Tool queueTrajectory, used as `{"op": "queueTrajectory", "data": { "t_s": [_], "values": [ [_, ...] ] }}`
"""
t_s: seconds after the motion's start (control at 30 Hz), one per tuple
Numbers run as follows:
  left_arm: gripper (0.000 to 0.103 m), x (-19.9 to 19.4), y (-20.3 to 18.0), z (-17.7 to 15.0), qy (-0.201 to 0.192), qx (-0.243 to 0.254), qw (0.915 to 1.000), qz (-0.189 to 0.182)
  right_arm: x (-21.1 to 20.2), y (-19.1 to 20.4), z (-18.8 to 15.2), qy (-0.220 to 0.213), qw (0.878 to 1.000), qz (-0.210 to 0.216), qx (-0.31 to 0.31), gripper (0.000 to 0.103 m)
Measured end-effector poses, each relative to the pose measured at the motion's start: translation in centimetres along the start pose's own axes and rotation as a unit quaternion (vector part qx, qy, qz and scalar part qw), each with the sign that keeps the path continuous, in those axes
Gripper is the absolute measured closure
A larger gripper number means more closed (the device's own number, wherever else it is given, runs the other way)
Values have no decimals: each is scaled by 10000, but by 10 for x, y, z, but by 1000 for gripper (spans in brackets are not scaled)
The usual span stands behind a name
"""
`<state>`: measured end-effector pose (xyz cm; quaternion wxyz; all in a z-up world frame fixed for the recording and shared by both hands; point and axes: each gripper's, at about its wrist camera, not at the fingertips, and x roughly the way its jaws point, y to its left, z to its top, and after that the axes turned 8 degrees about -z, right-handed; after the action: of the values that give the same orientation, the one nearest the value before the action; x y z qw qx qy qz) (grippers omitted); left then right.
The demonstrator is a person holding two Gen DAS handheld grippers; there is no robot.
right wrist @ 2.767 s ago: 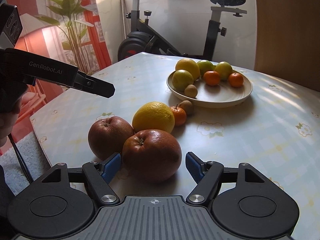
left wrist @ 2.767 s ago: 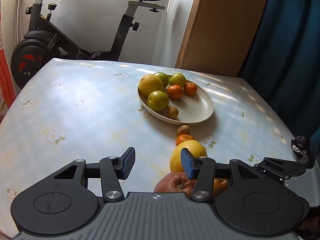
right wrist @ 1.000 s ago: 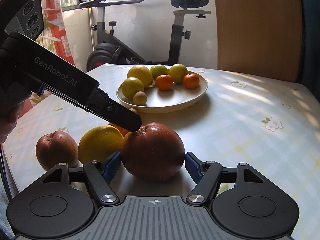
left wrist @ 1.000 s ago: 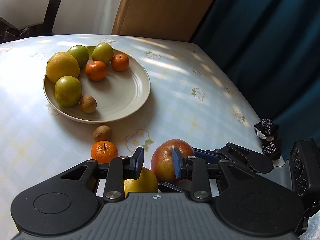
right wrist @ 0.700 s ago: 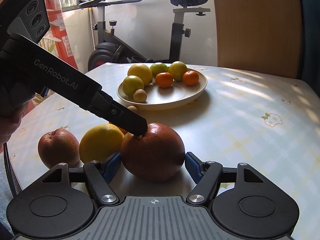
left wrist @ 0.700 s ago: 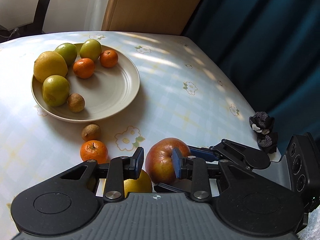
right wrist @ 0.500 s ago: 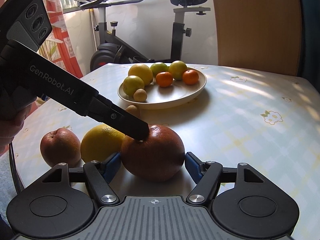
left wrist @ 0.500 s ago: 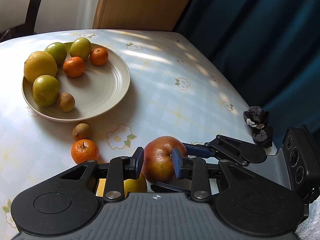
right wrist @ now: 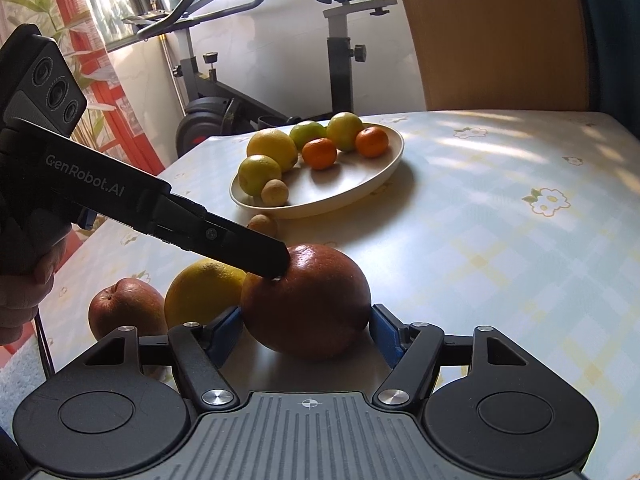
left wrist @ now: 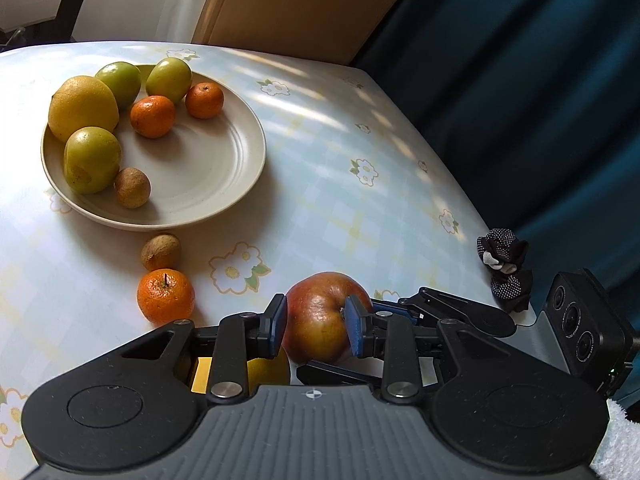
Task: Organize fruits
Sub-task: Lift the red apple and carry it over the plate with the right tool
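A large red apple sits on the table between the open jaws of my right gripper; the blue pads flank it with small gaps. My left gripper comes in from the left, its tip touching the apple's top; its pads sit against the same apple, whether it grips is unclear. A yellow grapefruit and a second red apple lie beside it. A cream plate holds several fruits. A tangerine and a small brown fruit lie in front of the plate.
The table has a floral cloth; its right edge is near. A dark fabric scrunchie lies at that edge. An exercise bike stands behind the table, with a dark blue curtain to the right.
My left gripper swung right from beside the grapefruit, narrowed its jaws and settled on the red apple's top. My right gripper stayed around the apple, and the camera drew a little closer.
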<state>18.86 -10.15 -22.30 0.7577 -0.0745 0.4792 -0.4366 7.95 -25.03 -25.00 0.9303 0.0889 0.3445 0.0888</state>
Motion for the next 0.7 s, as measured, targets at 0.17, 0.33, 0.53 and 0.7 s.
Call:
{"op": "queueTrajectory", "data": {
  "t_s": [0.17,0.33,0.53,0.7],
  "values": [
    [70,-9,-6,6,-211,75,9997,-45,-7,1,10,-150,9999,-7,-21,38],
    [70,-31,-17,17,-570,233,9981,15,-16,9,39,-400,9988,-8,-279,38],
    [70,-69,-27,43,-1149,431,9923,156,-23,26,92,-736,9942,34,-782,38],
    [70,-94,-31,72,-1493,627,9863,325,-21,36,135,-1028,9875,26,-1196,38]
  ]
}}
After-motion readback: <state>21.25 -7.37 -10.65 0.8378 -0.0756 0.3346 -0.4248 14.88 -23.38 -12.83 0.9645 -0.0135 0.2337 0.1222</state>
